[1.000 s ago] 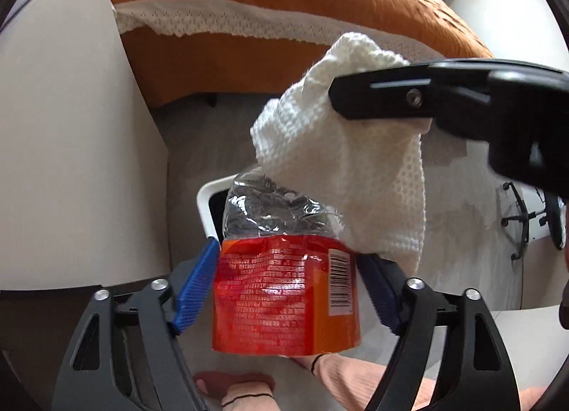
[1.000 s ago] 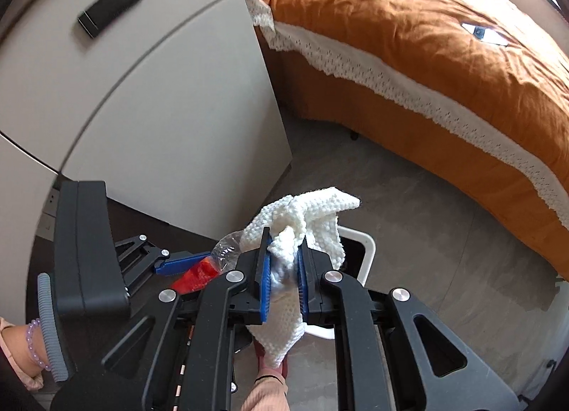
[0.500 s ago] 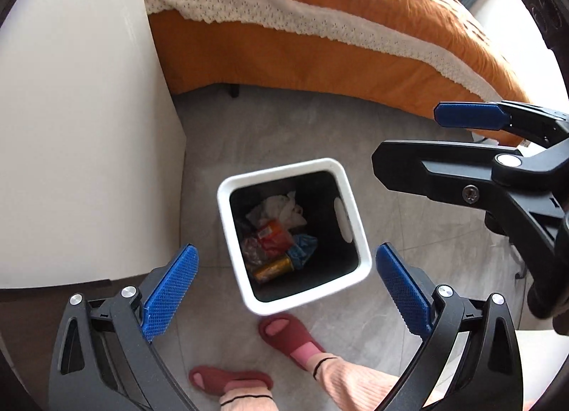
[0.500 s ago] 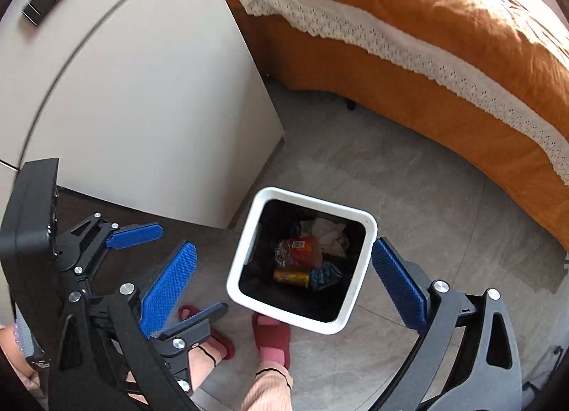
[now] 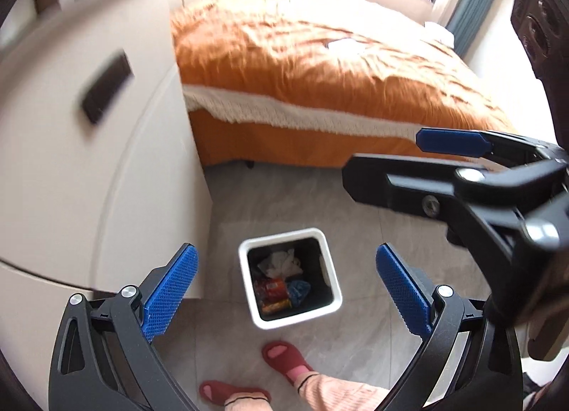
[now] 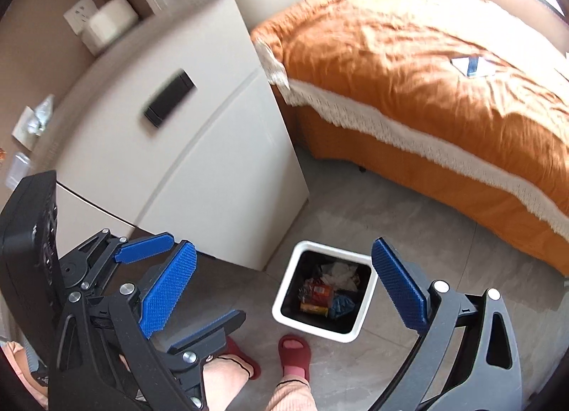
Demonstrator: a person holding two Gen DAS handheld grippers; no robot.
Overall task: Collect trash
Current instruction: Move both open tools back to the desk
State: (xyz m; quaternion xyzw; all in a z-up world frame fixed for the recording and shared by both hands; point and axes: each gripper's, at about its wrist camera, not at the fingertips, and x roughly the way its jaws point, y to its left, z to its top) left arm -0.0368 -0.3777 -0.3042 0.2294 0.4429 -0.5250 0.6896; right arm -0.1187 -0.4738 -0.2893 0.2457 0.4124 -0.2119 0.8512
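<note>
Now, starting at the left, the tall cream cabinet with a dark rectangular handle stands beside the bin, its smeared outline in both views suggesting the cameras are in motion. On top of it, far left in the right wrist view, lie what look like clear crumpled wrappers, possibly trash not yet gathered, though they are too blurred to be sure. The left tongs are spread wide and hold nothing; they hang high above the square white plastic bin with a black inside, which stands on the grey tiled floor just in front of the person's feet in dark red slippers. Inside the bin lie a white crumpled cloth, a red and orange labelled plastic bottle and some blue wrapping, so the collected trash sits where it belongs. The right tongs are equally wide and empty, also framing the bin from above. To the right, well apart from the bin, is the bed with an orange cover and a cream lace border. Compared with a second ago, when the left tongs clamped the bottle and the right tongs pinched the cloth over the bin, both loads have dropped in; since half a second ago both tongs have risen, the bin looking smaller and more of the room showing.
</note>
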